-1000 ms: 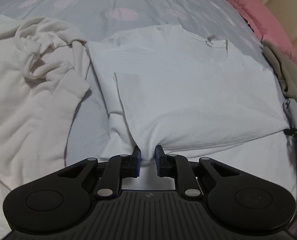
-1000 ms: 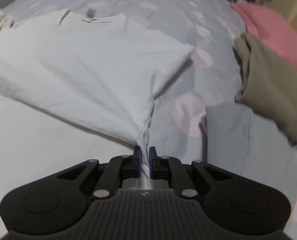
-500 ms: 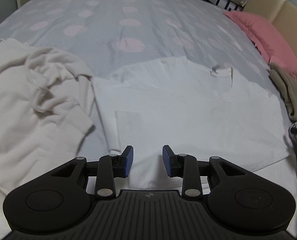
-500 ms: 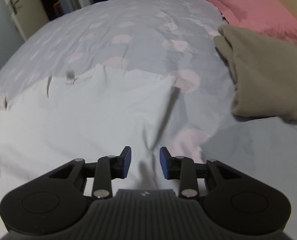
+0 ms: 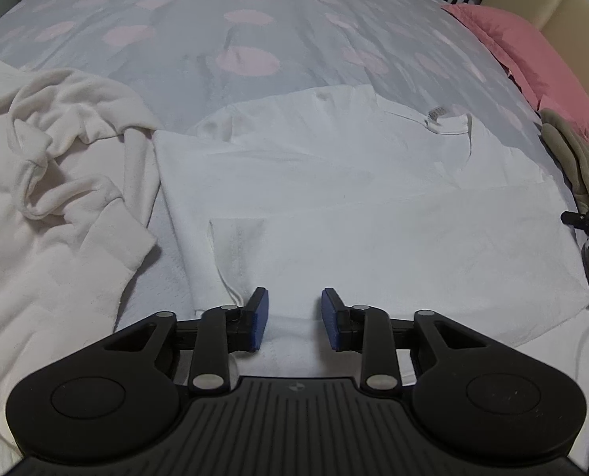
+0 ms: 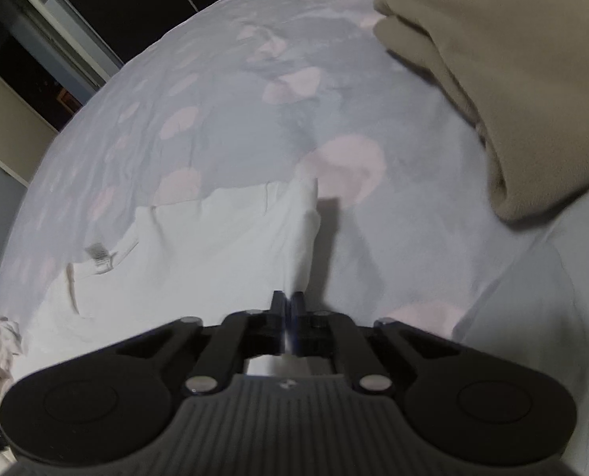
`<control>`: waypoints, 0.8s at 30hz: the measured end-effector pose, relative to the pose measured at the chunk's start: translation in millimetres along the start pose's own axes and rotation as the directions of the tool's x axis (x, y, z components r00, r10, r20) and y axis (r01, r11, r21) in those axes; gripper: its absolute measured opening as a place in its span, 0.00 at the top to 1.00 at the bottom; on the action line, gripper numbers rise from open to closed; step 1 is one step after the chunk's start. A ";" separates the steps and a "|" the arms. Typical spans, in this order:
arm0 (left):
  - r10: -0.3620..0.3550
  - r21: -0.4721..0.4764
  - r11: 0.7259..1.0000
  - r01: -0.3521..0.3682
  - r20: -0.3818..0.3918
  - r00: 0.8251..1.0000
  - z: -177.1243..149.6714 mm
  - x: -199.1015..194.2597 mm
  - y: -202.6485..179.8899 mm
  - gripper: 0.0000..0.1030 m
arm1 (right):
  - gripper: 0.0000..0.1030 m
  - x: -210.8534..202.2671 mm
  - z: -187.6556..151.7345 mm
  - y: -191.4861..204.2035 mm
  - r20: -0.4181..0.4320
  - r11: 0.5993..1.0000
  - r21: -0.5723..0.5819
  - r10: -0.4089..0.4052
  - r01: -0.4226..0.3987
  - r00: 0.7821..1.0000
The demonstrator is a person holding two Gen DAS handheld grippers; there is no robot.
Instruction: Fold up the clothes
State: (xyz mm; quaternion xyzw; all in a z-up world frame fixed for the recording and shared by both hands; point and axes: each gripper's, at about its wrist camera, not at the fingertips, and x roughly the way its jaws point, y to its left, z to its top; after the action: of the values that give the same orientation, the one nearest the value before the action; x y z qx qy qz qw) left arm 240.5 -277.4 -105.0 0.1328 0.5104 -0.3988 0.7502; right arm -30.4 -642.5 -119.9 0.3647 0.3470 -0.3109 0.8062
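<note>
We see the white T-shirt [image 5: 373, 214] spread flat on the bed [image 5: 255, 20]. The left gripper [image 5: 293, 319], jaws apart and closing, hovers over its near hem, gripping nothing. The right gripper [image 6: 287, 309] is pressed together at the shirt's edge; whether it pinches cloth we cannot tell.

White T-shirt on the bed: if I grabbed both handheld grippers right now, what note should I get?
Left gripper: jaws closing above the white T-shirt at its near edge, nothing pinched.
Right gripper: shut, apparently pinching a ridge of the shirt's side; the view is blurred.
Shirt lies flat on the bed, lower part folded up over the body.
Left to do: its remaining folds, then the crumpled cream sweater beside it.
</note>
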 end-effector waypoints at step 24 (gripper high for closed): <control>-0.056 0.239 0.970 0.035 0.080 0.995 -34.2 -39.7 -35.8 0.85 | 0.88 -55.1 -65.6 57.9 -0.037 0.902 -0.429 0.028 -0.041 0.999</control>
State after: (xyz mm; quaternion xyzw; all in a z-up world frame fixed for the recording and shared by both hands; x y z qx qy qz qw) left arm 185.2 -261.5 -78.2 0.1924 0.4293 -0.4793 0.7410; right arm -39.8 -544.9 -87.4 0.1887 0.4126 -0.2072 0.8668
